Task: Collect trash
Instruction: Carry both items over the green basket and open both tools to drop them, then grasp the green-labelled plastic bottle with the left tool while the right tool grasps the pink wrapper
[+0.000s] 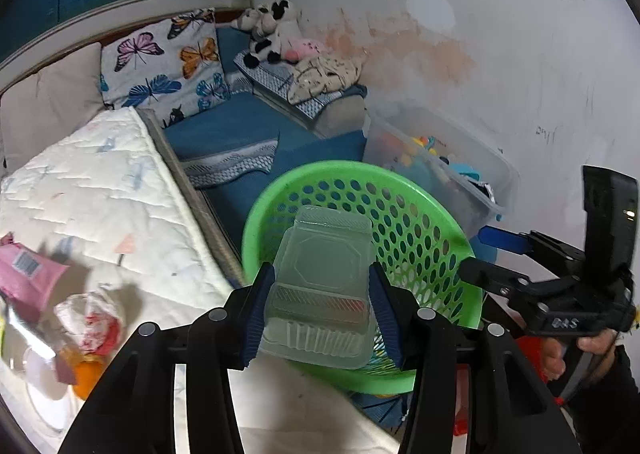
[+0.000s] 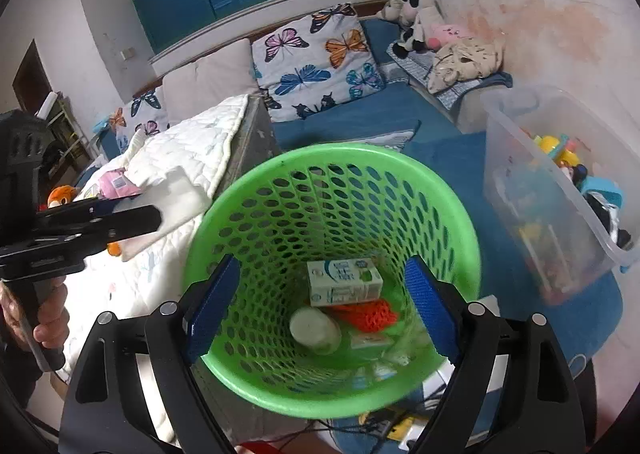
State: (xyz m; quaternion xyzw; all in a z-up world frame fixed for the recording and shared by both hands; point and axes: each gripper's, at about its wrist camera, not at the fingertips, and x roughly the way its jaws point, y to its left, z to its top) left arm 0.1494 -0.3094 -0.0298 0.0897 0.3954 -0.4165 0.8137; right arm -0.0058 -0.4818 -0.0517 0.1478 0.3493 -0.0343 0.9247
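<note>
My left gripper (image 1: 322, 310) is shut on a clear plastic clamshell box (image 1: 324, 286) and holds it at the near rim of the green mesh basket (image 1: 416, 190). In the right wrist view the same box (image 2: 176, 198) shows in the left gripper at the basket's left rim. My right gripper (image 2: 322, 314) is open and empty above the basket (image 2: 256, 178). Inside lie a milk carton (image 2: 344, 282), an orange net (image 2: 370, 314), a white cup (image 2: 314, 328) and small wrappers. More trash lies on the white quilt (image 1: 100, 182): a pink packet (image 1: 28, 274) and a crumpled wrapper (image 1: 92, 318).
A clear toy bin (image 2: 548, 206) stands right of the basket against the wall. Blue sofa cushions (image 1: 224, 134), a butterfly pillow (image 1: 168, 58) and stuffed animals (image 1: 276, 34) lie behind. The quilted mattress edge runs along the basket's left side.
</note>
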